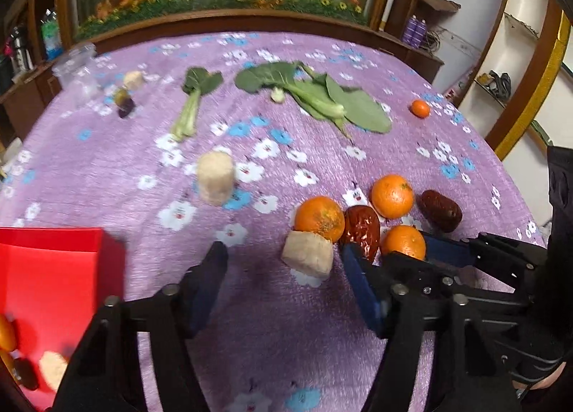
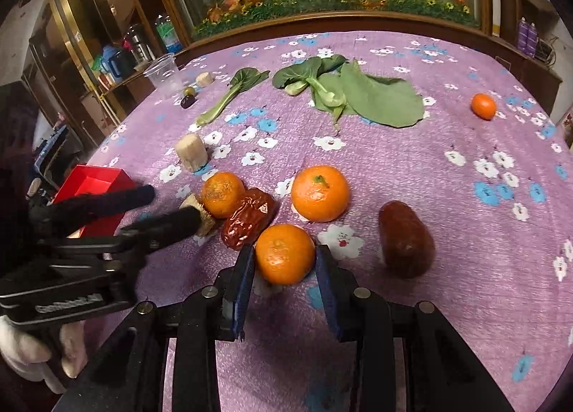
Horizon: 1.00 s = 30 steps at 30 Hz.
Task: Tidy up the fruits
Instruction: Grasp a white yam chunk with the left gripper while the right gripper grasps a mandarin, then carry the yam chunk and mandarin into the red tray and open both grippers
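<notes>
My right gripper point(image 2: 284, 258) is shut on an orange point(image 2: 283, 250) low over the purple flowered cloth, a blue pad against each side of it. Close around it lie two more oranges point(image 2: 222, 193) point(image 2: 319, 193) and two dark red dates point(image 2: 249, 218) point(image 2: 406, 238). My left gripper point(image 1: 283, 254) stands open around a beige root chunk point(image 1: 308, 258); neither pad presses it. The chunk lies against an orange point(image 1: 318, 216). In the right wrist view the left gripper point(image 2: 161, 207) reaches in from the left, its tip covering part of the chunk point(image 2: 206, 224).
A red box point(image 1: 53, 268) at the lower left holds an orange, a dark date and a beige piece. Further back are a beige cylinder point(image 1: 215, 177), leafy greens point(image 1: 315, 93), a lone small orange point(image 1: 419, 108) and a clear plastic cup point(image 1: 77, 71) with small items beside it.
</notes>
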Tool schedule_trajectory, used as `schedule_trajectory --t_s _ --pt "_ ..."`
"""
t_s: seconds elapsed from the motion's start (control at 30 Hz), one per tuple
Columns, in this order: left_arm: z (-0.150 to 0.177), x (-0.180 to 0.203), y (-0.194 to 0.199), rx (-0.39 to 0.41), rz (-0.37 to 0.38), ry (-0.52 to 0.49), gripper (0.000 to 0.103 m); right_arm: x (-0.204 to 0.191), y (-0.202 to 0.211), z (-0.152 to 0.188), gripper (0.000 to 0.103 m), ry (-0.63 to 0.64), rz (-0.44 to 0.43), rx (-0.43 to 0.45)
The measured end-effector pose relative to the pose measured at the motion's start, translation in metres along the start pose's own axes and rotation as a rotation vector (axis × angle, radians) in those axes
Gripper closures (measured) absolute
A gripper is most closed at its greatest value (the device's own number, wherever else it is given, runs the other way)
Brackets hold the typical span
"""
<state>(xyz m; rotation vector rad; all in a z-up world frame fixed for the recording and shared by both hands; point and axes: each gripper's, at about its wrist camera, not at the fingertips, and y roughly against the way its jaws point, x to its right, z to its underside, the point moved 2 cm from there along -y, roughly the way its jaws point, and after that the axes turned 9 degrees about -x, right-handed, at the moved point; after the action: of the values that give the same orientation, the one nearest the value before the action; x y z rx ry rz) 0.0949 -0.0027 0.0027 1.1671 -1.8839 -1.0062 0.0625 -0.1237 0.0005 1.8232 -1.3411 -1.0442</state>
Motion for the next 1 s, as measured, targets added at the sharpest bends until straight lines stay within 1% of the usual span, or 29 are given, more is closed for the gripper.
schedule_trajectory --t_s 0.03,0.17,0.23,0.27,0.3,0.33,0.43,0.5,0.6,0.77,0.9,1.0 --pt "0.000 0.000 -0.005 -0.013 0.013 0.001 0.046 -0.001 0.000 0.000 0.066 0.007 0.005 0.001" --pt "-0.001 0.003 -0.011 0.000 0.017 -0.014 0.049 -0.001 0.000 -0.001 0.066 0.008 0.002 0.006" --pt "-0.002 0.005 -0.011 0.003 0.016 -0.018 0.052 0.000 0.001 0.001 0.066 0.005 -0.001 0.009" --pt "-0.002 0.007 -0.012 0.006 0.013 -0.025 0.059 0.000 0.001 0.001 0.066 0.005 0.000 0.011" --pt "-0.002 0.008 -0.011 0.008 0.020 -0.033 0.070 0.000 0.001 0.001 0.066 0.006 0.002 0.012" --pt "-0.001 0.010 -0.011 0.007 0.034 -0.040 0.074 -0.001 0.001 0.000 0.066 0.007 0.004 0.013" --pt "0.000 0.015 -0.010 0.009 0.013 -0.058 0.074 -0.002 0.000 0.000 0.067 0.008 0.008 0.012" --pt "0.001 0.016 -0.007 0.006 0.013 -0.055 0.074 -0.002 0.001 0.000 0.067 0.002 0.004 0.009" --pt "0.005 0.018 0.003 0.021 0.009 -0.049 0.074 -0.002 0.005 0.001 0.067 -0.007 -0.005 0.008" --pt "0.017 0.023 0.038 0.073 0.003 -0.045 0.074 -0.013 0.024 0.005 0.068 0.007 0.005 0.035" --pt "0.034 0.023 0.074 0.131 -0.022 -0.041 0.074 -0.028 0.045 0.009 0.068 0.031 0.003 0.068" --pt "0.050 0.015 0.104 0.179 -0.038 -0.014 0.074 -0.045 0.064 0.012 0.067 0.057 -0.002 0.099"
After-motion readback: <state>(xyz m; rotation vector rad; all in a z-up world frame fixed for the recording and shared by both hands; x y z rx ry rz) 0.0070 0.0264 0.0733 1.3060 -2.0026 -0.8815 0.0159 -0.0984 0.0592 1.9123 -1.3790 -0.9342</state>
